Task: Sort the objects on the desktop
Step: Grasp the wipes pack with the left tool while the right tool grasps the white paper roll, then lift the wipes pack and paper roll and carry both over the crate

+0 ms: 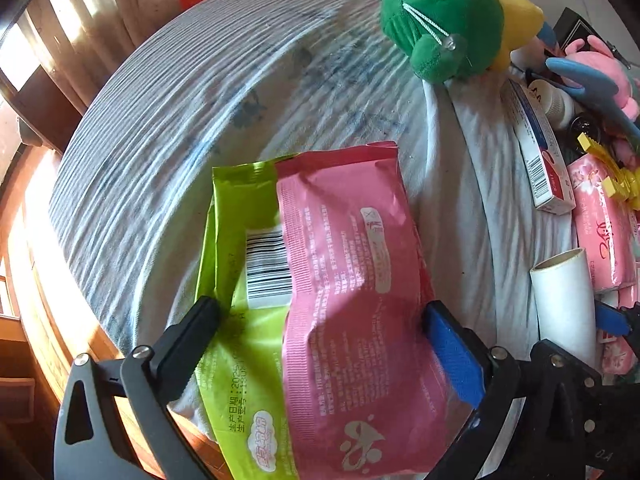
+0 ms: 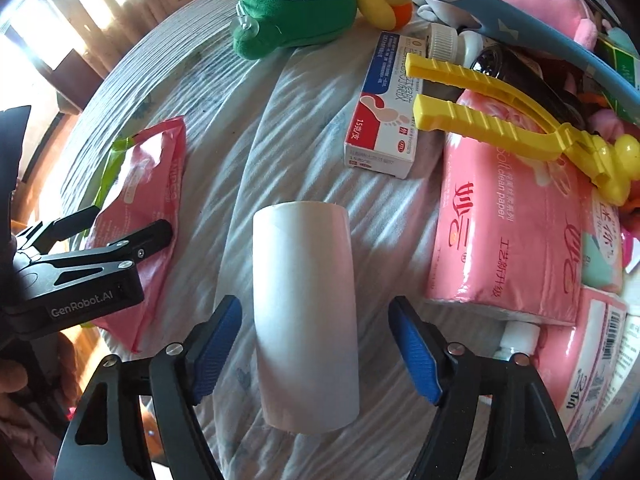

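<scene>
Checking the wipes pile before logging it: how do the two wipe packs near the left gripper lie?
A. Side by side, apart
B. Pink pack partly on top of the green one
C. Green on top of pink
B: the pink pack overlaps the green pack, covering its right side.

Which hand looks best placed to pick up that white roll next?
The right gripper: its open fingers already straddle the white roll, not yet touching. The left gripper sits open around the pink wipes pack, off to the side.
</scene>
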Motion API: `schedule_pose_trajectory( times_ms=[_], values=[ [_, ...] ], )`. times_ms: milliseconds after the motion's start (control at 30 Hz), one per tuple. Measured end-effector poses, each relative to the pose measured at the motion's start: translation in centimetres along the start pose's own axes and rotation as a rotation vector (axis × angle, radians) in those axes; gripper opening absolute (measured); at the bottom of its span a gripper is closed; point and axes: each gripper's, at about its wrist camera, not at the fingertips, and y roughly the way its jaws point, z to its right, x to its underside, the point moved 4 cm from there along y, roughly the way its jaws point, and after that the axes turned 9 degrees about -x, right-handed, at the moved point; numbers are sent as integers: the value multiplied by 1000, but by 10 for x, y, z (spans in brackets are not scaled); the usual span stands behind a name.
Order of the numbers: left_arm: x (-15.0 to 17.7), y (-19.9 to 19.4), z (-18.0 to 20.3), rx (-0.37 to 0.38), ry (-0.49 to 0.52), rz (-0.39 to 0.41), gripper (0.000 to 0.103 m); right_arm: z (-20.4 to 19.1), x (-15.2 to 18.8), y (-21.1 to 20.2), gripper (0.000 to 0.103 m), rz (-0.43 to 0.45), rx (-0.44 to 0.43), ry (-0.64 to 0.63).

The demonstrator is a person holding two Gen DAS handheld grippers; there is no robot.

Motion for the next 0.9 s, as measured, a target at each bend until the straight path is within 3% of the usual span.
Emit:
schedule_pose_trajectory(
  times_ms=[67, 100, 133, 167, 200, 267, 300, 333, 633, 900],
  values=[
    [4, -1, 0, -5, 10, -7, 102, -3, 4, 3, 71, -14, -5, -9],
    [6, -1, 1, -10, 19, 12, 102, -5, 5, 7, 53, -24, 6, -23],
    [6, -3, 2, -6, 20, 33, 96, -7, 4, 6, 46, -2, 65, -54],
    [6, -7, 3, -4, 28, 56, 88, -10, 3, 7, 46, 4, 82, -74],
    [5, -13, 3, 3, 34, 76, 70, -11, 2, 6, 46, 7, 69, -72],
    [6, -19, 3, 23, 40, 89, 63, -15, 1, 2, 46, 15, 28, -61],
    [6, -24, 2, 37, 37, 106, 49, -17, 0, -2, 46, 27, 26, -69],
    [6, -31, 0, 44, 35, 126, 43, -21, -1, -7, 46, 43, 22, -79],
    [-9, -101, 21, 76, 134, 322, 42, -34, -14, -74, 46, 214, 6, -82],
    [-34, -176, 66, 169, 269, 532, 42, -7, -13, -165, 46, 437, 112, 14]
  ],
)
